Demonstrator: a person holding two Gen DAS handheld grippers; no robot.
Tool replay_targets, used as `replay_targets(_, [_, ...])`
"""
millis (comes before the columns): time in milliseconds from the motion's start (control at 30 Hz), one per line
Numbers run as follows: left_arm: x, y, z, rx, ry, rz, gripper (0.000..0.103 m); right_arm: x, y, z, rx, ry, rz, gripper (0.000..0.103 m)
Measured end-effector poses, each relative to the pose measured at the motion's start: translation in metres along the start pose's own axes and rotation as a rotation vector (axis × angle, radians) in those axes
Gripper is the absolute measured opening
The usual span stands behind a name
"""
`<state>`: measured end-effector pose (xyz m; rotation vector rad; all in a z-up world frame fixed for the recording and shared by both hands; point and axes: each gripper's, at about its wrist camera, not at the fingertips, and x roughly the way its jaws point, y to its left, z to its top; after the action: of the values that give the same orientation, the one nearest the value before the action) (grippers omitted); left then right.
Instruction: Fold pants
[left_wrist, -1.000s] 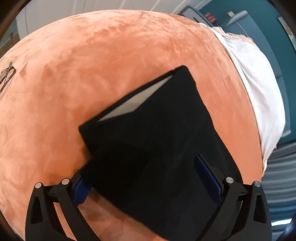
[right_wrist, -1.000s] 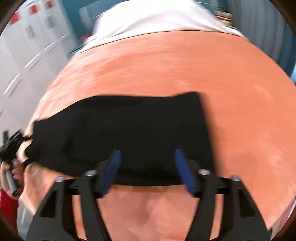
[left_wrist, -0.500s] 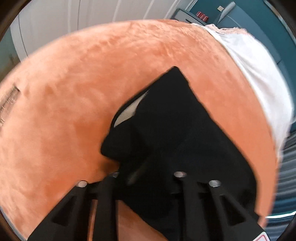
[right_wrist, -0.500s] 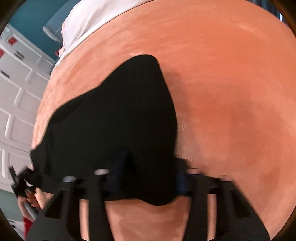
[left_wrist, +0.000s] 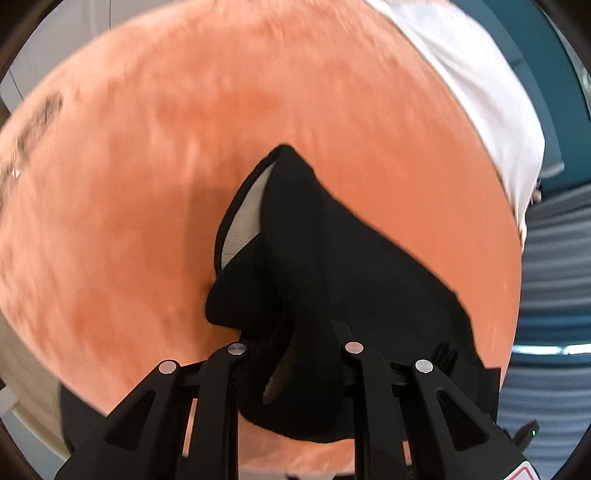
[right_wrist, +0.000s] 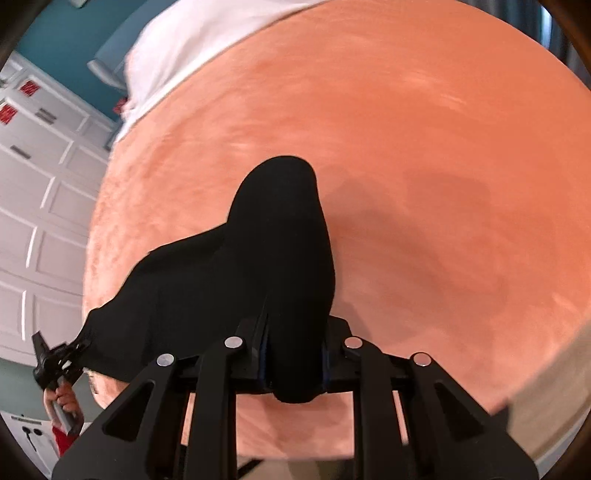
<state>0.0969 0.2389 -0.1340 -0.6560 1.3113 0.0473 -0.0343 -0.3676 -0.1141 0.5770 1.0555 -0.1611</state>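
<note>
Blanket (left_wrist: 147, 184): orange, plush; most of both frames is filled by it, from lower left to upper right.

Sheet (left_wrist: 480, 92): white; seen at the upper right of the left view and at the upper left of the right view (right_wrist: 177, 48), bordering the blanket.

Cabinets (right_wrist: 40, 206): white, panelled; placed along the left edge of the right view.

Pants (left_wrist: 332, 266): black, partly folded, lifted off the blanket; the centre and lower centre of the left view are occupied, with a pale lining exposed at the upper left of the bundle. In the right view (right_wrist: 229, 280) the cloth is stretched from the lower centre toward the lower left, and a rounded fold is raised at mid-frame.

Right gripper (right_wrist: 293, 354): black, at the bottom centre of the right view; its fingers are drawn narrow, and a bunched fold of the pants is clamped between them.

Left gripper (left_wrist: 295, 347): black, at the bottom centre of the left view; fingers are drawn narrow and pants fabric is pinched between them. It is also seen small at the lower left of the right view (right_wrist: 55, 360), at the far corner of the pants.
</note>
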Motion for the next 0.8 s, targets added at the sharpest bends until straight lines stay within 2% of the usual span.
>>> replay_targets(100, [0.022, -0.004, -0.026, 0.056, -0.016, 0.117, 0.019, 0.027, -0.028, -0.012, -0.032, 0.045, -0.039, 0.022])
replay_targets(133, [0.025, -0.003, -0.031, 0.056, -0.042, 0.129, 0.020, 0.042, -0.037, -0.021, -0.060, 0.054, -0.056, 0.029])
replay_targets(167, [0.024, -0.003, -0.033, 0.048, -0.060, 0.130, 0.022, 0.046, -0.042, -0.026, -0.059, 0.040, -0.097, 0.041])
replay_targets(200, [0.022, -0.003, -0.033, 0.037, -0.069, 0.128, 0.025, 0.044, -0.043, -0.028, -0.049, 0.024, -0.115, 0.044])
replay_targets(267, [0.016, -0.002, -0.035, 0.026, -0.078, 0.133, 0.029, 0.013, -0.026, -0.031, -0.062, -0.132, -0.231, 0.044])
replay_targets(300, [0.015, -0.003, -0.036, 0.034, -0.082, 0.150, 0.030, 0.000, -0.007, -0.032, -0.120, -0.199, -0.274, 0.044])
replay_targets(367, [0.012, -0.008, -0.041, 0.058, -0.098, 0.181, 0.031, -0.009, 0.027, -0.036, -0.226, -0.236, -0.241, 0.044])
replay_targets(433, [0.005, -0.020, -0.045, 0.098, -0.140, 0.252, 0.033, 0.003, 0.093, -0.048, -0.382, -0.183, -0.093, 0.046])
replay_targets(467, [0.001, -0.025, -0.049, 0.119, -0.161, 0.284, 0.036, 0.007, 0.105, -0.052, -0.410, -0.166, -0.070, 0.053])
replay_targets(500, [-0.007, -0.033, -0.055, 0.146, -0.194, 0.327, 0.039, 0.028, 0.142, -0.065, -0.494, -0.121, -0.023, 0.056])
replay_targets(533, [-0.012, -0.036, -0.061, 0.162, -0.216, 0.362, 0.044, 0.043, 0.162, -0.074, -0.540, -0.112, -0.031, 0.058])
replay_targets(600, [-0.030, -0.049, -0.069, 0.227, -0.308, 0.491, 0.072, 0.067, 0.182, -0.083, -0.595, -0.090, -0.064, 0.058])
replay_targets(667, [-0.044, -0.059, -0.074, 0.291, -0.371, 0.556, 0.074, 0.102, 0.205, -0.089, -0.600, -0.057, -0.134, 0.058])
replay_targets(733, [-0.053, -0.066, -0.070, 0.344, -0.379, 0.566, 0.074, 0.124, 0.210, -0.086, -0.570, -0.014, -0.161, 0.058])
replay_targets(800, [-0.055, -0.071, -0.067, 0.366, -0.371, 0.552, 0.074, 0.145, 0.217, -0.087, -0.558, -0.013, -0.231, 0.065])
